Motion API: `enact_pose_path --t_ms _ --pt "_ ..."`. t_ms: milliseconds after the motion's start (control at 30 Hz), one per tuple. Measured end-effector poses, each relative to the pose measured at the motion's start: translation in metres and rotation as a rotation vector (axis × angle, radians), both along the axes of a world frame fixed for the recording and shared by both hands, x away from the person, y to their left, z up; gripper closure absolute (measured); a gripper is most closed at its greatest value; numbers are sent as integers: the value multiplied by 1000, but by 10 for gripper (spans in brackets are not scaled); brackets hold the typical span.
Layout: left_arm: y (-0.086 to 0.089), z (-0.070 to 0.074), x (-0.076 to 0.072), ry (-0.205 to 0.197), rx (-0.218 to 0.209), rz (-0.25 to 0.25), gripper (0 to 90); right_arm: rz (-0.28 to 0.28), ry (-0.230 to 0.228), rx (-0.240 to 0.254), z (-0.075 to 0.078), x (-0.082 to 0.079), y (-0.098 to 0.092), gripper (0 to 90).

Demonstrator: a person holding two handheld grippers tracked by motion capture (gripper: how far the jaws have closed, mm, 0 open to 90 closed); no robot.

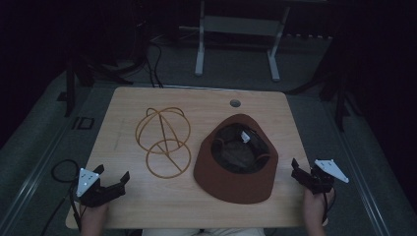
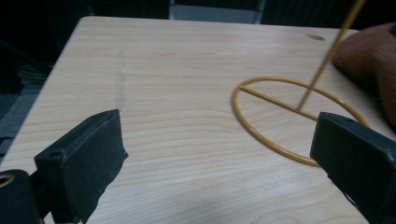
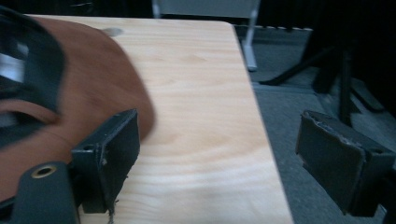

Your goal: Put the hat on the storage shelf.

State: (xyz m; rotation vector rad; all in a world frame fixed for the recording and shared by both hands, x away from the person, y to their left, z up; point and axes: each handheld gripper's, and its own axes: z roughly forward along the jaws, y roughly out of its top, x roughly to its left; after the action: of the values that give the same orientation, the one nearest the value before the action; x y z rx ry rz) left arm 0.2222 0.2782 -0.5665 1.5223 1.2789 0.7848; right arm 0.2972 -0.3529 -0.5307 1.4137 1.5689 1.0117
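A: Status on your left gripper (image 1: 112, 182)?
B: Near-left corner of the table (image 1: 196, 103), jaws wide apart, holding nothing. Wire hat stand (image 1: 163, 141) sits just beyond it, left of centre.
A: And your right gripper (image 1: 305, 172)?
B: Near-right edge, jaws spread wide, empty. Brown hat (image 1: 236, 160) lies crown-down right of centre, beside the stand, its brim close to your right jaws.

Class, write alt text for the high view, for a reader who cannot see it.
A brown hat lies upside down on a wooden table, right of a gold wire hat stand. Near the table's front corners, the left gripper and right gripper are held open, touching nothing.
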Motion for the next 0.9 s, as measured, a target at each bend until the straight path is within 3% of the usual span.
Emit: enact_pose_path --t_ms 167,300,400,500,567,600,633,733,900 --pt "-7 1 0 14 31 -25 26 61 -2 -1 17 6 11 134" --pt "-9 1 0 24 53 -38 26 156 24 30 30 20 22 129" --pt "-9 0 1 34 56 -53 26 174 57 41 35 32 32 122" --pt "-11 0 1 35 69 -59 26 291 53 56 37 41 40 137" --pt "-11 0 1 32 75 -69 26 323 73 59 38 46 43 135" --pt "-12 0 1 32 79 -66 27 374 102 54 37 55 50 148" --pt "-12 0 1 31 78 -71 26 386 117 44 36 59 53 148" --pt "-11 -1 2 35 81 -78 27 409 136 30 35 69 61 212" --pt "-12 -1 1 33 95 -80 27 427 182 -48 29 85 73 306"
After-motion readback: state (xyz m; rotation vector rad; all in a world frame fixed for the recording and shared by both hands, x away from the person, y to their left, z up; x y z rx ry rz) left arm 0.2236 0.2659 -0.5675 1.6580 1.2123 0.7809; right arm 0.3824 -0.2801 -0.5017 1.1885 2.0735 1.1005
